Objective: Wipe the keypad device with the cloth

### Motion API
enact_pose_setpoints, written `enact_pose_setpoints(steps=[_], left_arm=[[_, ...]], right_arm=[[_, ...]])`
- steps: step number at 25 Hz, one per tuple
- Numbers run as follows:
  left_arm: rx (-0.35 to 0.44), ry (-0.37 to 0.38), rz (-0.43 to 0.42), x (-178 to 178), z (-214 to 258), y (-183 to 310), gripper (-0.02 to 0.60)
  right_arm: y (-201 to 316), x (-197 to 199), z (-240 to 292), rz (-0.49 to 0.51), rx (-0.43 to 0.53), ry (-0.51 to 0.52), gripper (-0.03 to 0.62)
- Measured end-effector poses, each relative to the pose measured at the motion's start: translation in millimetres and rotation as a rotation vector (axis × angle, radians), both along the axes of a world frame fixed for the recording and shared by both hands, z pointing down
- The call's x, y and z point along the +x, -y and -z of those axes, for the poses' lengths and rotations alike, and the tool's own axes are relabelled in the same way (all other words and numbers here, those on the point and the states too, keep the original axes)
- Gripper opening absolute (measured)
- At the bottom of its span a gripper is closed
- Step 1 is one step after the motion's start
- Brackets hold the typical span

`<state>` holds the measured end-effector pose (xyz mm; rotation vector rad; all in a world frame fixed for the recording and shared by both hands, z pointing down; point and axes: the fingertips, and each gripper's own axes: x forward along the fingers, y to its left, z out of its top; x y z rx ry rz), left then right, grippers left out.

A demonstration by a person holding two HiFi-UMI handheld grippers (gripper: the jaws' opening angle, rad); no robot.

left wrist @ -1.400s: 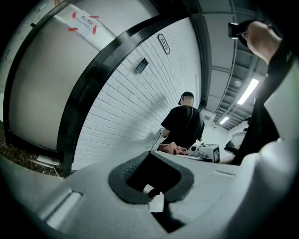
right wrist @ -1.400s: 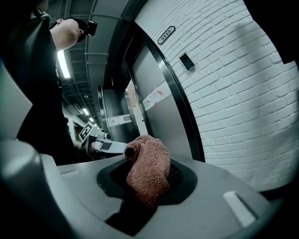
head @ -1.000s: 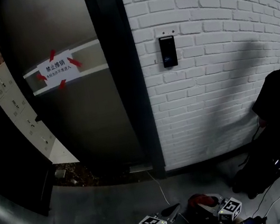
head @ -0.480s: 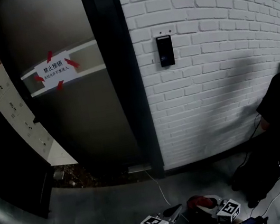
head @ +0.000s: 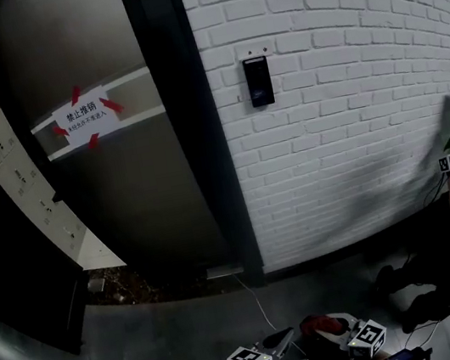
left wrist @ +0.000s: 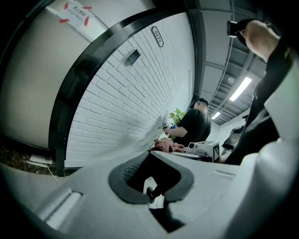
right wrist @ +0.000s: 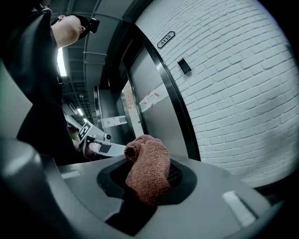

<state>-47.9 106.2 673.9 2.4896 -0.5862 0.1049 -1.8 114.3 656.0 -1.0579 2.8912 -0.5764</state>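
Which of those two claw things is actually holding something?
The right claw: a reddish-brown cloth is bunched up between its jaws. The left claw has nothing between its jaws, only a bare dark hollow.

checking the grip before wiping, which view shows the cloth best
The right gripper view: the cloth fills the middle, pinched in the tongs of the right gripper, with its weave clear. The head view shows only a small reddish patch at the bottom edge. The left gripper view shows a distant sliver of it beyond its own tongs.
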Motion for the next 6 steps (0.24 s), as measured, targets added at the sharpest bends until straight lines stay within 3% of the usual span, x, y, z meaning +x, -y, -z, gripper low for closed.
enact_pose_setpoints(steps=[6], left_arm=[[0.017, -0.010, 0.000, 6.5, -0.1, 0.3, 0.005]], right_arm=[[-1.8, 11.7, -13.4, -0.002, 0.025, -0.045, 0.106]])
